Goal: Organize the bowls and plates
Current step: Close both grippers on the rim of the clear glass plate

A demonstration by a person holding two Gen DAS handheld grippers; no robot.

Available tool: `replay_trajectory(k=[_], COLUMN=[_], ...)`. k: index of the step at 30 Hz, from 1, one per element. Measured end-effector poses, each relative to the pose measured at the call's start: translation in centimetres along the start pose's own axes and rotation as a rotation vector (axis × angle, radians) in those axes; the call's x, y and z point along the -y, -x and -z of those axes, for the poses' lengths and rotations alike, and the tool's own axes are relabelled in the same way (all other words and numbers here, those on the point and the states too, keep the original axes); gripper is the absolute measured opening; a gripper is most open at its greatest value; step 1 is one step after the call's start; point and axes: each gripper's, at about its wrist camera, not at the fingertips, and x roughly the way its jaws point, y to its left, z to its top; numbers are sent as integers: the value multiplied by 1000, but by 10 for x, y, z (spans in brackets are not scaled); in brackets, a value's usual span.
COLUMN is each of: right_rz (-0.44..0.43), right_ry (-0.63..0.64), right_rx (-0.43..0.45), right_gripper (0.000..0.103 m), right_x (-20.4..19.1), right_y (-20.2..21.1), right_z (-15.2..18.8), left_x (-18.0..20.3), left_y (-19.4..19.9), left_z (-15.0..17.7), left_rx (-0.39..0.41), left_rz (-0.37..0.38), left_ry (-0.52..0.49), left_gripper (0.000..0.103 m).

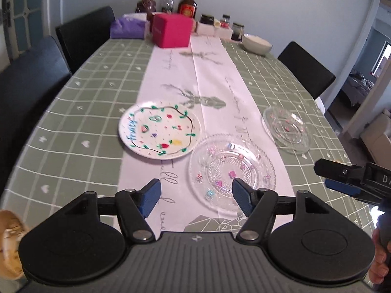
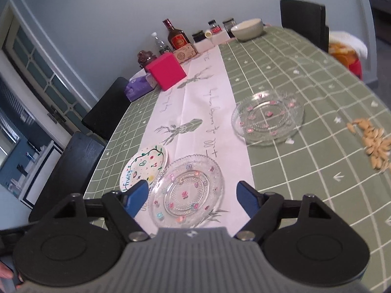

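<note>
A white painted plate point(image 1: 160, 130) with fruit drawings lies on the table runner; it also shows in the right wrist view point(image 2: 144, 166). A clear glass plate point(image 1: 232, 169) with coloured flowers lies beside it, seen too in the right wrist view point(image 2: 187, 190). A second glass plate point(image 1: 287, 128) lies further right point(image 2: 267, 117). A pale bowl point(image 1: 256, 44) stands at the far end point(image 2: 247, 32). My left gripper point(image 1: 196, 199) is open and empty above the near table. My right gripper point(image 2: 193, 199) is open and empty, hovering over the near glass plate; it shows in the left wrist view point(image 1: 342, 180).
A pink box point(image 1: 172, 30), purple tissue pack point(image 1: 127, 26), bottles and jars point(image 1: 187, 5) stand at the far end. Black chairs point(image 1: 306, 69) flank the table. Seeds point(image 2: 374, 144) lie scattered at the right. A tan bowl point(image 1: 9, 241) sits at the near left.
</note>
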Motion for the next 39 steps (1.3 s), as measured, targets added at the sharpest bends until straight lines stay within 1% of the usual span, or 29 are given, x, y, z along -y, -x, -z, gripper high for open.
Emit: replay_trajectory(k=[1, 2, 3, 5, 6, 8, 10, 12, 13, 16, 18, 19, 20, 21, 22, 23, 24, 25, 26, 27, 28, 30, 32, 34, 37, 39], right_rz=[-8, -10, -16, -12, -8, -14, -6, 0, -13, -48, -67, -74, -80, -89, -100, -104, -95, -77, -56, -45, -44, -42, -28, -9, 22, 33], right_ry=[-19, -28, -35, -63, -80, -89, -65, -58, -63, -70, -57, -49, -43, -38, -34, -26, -8, 18, 44, 58, 57, 23, 0, 6, -10, -42], right_rx=[-7, -13, -18, -9, -1, -10, -21, -18, -7, -10, -15, -17, -23, -33, -46, -50, -48, -48, -47, -47, -48, -58, -62, -71, -95, -119], right_gripper=[75, 71, 67, 67, 66, 64, 64, 64, 62, 62, 62, 61, 58, 50, 46, 41, 38, 35, 28, 24, 23, 13, 8, 8, 8, 8], right_x=[5, 9, 14, 24, 29, 38, 42, 46, 48, 50, 49, 48, 47, 46, 46, 44, 42, 40, 38, 36, 37, 41, 42, 40, 37, 40], right_y=[-9, -17, -24, -36, -41, -52, -63, -69, -70, -75, -80, -83, -86, -89, -92, -94, -93, -93, -93, -92, -92, -93, -91, -88, -82, -78], right_z=[1, 2, 4, 8, 10, 12, 15, 17, 17, 16, 14, 13, 12, 11, 12, 12, 13, 14, 14, 15, 15, 15, 16, 18, 18, 18], left_x=[-2, -4, -6, -9, -10, -15, -18, -16, -14, -11, -14, -16, -17, -19, -20, -21, -21, -21, -21, -22, -22, -25, -27, -27, -23, -17], left_y=[-8, -16, -21, -31, -35, -47, -56, -63, -68, -83, -90, -93, -97, -100, -104, -107, -109, -109, -109, -109, -109, -111, -112, -113, -112, -112], left_z=[1, 1, 2, 1, 0, -5, -9, -12, -14, -18, -21, -23, -25, -26, -27, -27, -26, -26, -27, -28, -29, -29, -30, -32, -31, -31], left_rx=[-13, -22, -23, -19, -29, -69, -77, -84, -95, -139, -146, -148, -158, -173, -189, -200, -200, -192, -192, -192, -183, -167, -166, -186, -214, -242], left_rz=[3, 8, 16, 30, 37, 65, 51, 39, 30, 12, 34, 43, 40, 31, 33, 49, 68, 67, 66, 66, 64, 69, 75, 87, 108, 113], left_ry=[-9, -13, -15, -22, -19, 26, 65, 59, 49, 51, 80, 101, 124, 146, 155, 156, 154, 151, 148, 151, 165, 195, 218, 220, 162, 128], left_gripper=[72, 67, 66, 66, 66, 65, 65, 63, 63, 62, 60, 54, 39, 31, 21, 20, 18, 17, 17, 16, 14, 14, 13, 13, 13, 13])
